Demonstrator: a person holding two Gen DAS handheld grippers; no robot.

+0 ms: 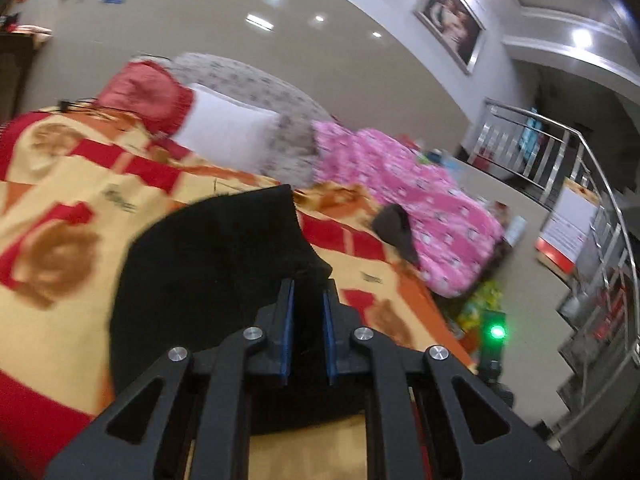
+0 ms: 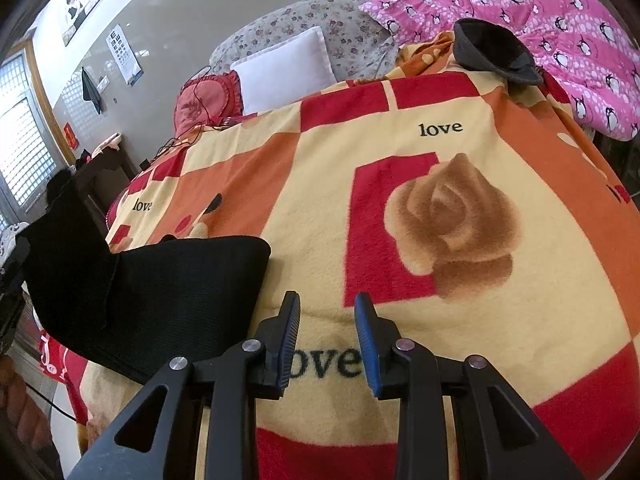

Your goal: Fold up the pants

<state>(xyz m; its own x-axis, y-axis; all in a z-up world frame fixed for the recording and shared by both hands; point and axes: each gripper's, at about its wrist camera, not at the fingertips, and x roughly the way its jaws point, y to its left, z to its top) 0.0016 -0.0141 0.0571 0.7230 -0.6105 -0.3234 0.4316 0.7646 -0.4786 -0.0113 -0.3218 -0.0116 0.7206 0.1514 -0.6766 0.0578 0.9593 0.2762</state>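
Pants (image 2: 160, 292), black, lie on the rose-patterned blanket (image 2: 460, 320) at about 9 o'clock of the right gripper (image 2: 327, 308), with 1 part raised toward the frame's left edge. The right gripper hangs over bare blanket, jaws apart with nothing between them. In the left wrist view the left gripper (image 1: 308, 292) is clamped on a bunch of the black cloth, lifted off the blanket; the picture is blurred, so the fold's shape is hard to read. At 1 o'clock lies a pink quilt (image 1: 420, 200), at 11 o'clock a white pillow (image 1: 228, 132).
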